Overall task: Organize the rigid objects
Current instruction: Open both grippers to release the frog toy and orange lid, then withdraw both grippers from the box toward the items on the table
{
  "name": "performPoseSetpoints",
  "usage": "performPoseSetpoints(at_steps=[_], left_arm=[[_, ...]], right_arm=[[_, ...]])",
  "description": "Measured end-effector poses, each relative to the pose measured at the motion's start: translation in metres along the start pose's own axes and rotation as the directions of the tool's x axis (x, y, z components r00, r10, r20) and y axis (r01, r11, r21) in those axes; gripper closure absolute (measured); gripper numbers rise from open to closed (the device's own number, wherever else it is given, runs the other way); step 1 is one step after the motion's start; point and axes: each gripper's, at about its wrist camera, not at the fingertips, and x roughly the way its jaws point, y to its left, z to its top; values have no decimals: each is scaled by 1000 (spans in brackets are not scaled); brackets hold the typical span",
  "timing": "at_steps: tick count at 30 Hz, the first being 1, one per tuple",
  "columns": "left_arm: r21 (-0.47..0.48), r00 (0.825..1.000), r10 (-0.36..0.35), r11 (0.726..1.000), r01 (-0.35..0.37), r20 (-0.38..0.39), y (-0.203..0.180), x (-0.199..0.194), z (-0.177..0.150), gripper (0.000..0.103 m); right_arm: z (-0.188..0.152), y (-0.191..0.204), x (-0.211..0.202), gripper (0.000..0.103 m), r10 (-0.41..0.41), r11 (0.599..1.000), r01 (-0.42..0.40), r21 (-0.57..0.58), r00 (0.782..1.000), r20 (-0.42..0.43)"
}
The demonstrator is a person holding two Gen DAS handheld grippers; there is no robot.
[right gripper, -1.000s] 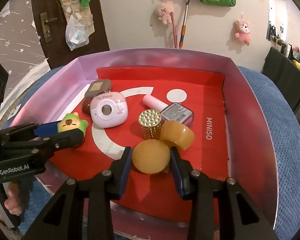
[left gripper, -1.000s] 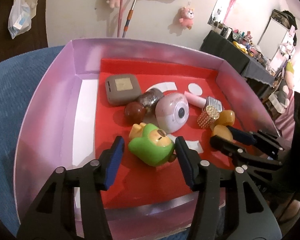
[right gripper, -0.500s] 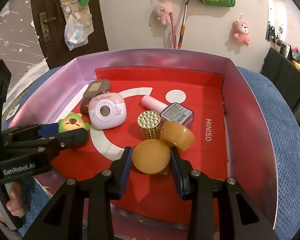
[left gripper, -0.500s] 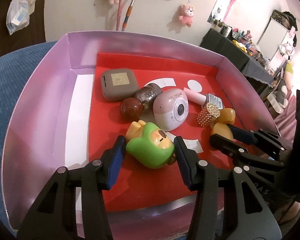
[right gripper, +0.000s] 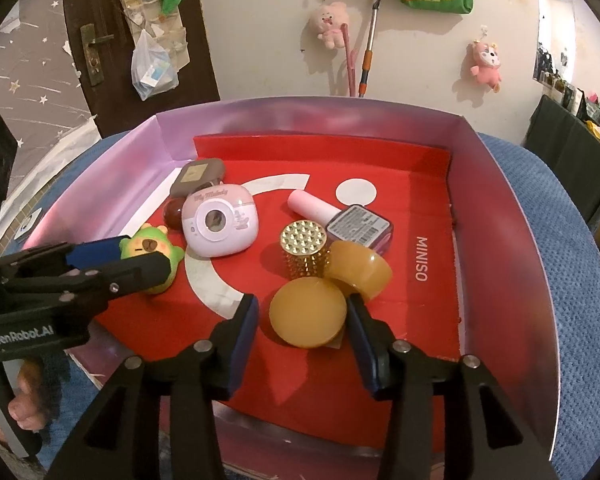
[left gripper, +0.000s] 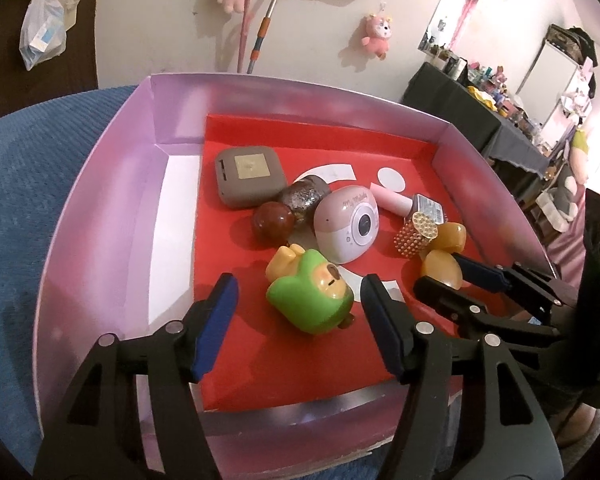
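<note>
- Left wrist view: my left gripper (left gripper: 298, 296) has just been opening; the green-hooded yellow plastic bear figurine (left gripper: 311, 300) lies between the jaws on the red floor of the pink-walled cardboard box (left gripper: 112, 216), pads clear of it on both sides
- Right wrist view: my right gripper (right gripper: 302, 312) has just been opening too; the round amber resin disc (right gripper: 307, 312) sits between its jaws, left pad off it, right pad very close, so released, not gripped
- Step, as I judge: both items just dropped in the box; next I back both grippers out without nudging them
- Nearby: pink toy camera (right gripper: 219, 226) just behind the figurine, gold studded cylinder (right gripper: 305, 250) and second amber piece (right gripper: 358, 270) touching the disc
- Grey square case (left gripper: 250, 178) and dark red ball (left gripper: 273, 220) at the back
- In the way: tight cluster, grippers close together
</note>
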Motion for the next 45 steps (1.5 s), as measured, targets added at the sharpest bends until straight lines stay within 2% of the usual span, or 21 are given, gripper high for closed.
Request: performPoseSetpoints(at_steps=[4, 6, 13, 17, 21, 25, 29, 33, 35, 37, 38, 45], left_arm=[[10, 1000, 15, 1000, -15, 8, -2, -4, -1, 41], [17, 1000, 19, 1000, -20, 13, -3, -7, -2, 41], [44, 999, 41, 998, -42, 27, -10, -14, -4, 40], [45, 998, 47, 998, -49, 34, -10, -20, -5, 40], [36, 998, 51, 998, -53, 43, -7, -25, -7, 29], [29, 998, 43, 999, -45, 48, -7, -29, -9, 29], [39, 997, 48, 998, -50, 59, -10, -36, -12, 29], [48, 996, 36, 998, -39, 77, -14, -45, -14, 23], [53, 995, 39, 998, -44, 87, -15, -50, -14, 19], [58, 993, 55, 996, -61, 104, -17, -55, -15, 6], [61, 991, 63, 996, -71, 116, -17, -58, -15, 4], [70, 986, 75, 994, -86, 148, -19, -74, -18, 3]], right_arm=[[-1, 1, -1, 52, 2, 1000, -2, 5, 1000, 0], [-1, 2, -2, 47, 4, 1000, -4, 6, 1000, 3], [-3, 3, -10, 45, 10, 1000, -10, 5, 1000, 13], [-4, 4, -17, 40, 18, 1000, -18, 2, 1000, 26], [-6, 4, -25, 37, 26, 1000, -26, 0, 999, 38], [-9, 5, -33, 35, 45, 999, -45, 2, 998, 45], [-10, 8, -44, 27, 61, 998, -61, 1, 996, 63], [-9, 10, -58, 21, 67, 998, -66, -7, 994, 89], [-8, 11, -64, 19, 67, 998, -66, -12, 993, 102], [-9, 11, -69, 18, 69, 998, -68, -14, 991, 110], [-9, 11, -72, 17, 70, 998, -69, -15, 991, 114], [-14, 13, -82, 8, 81, 997, -80, -16, 988, 130]])
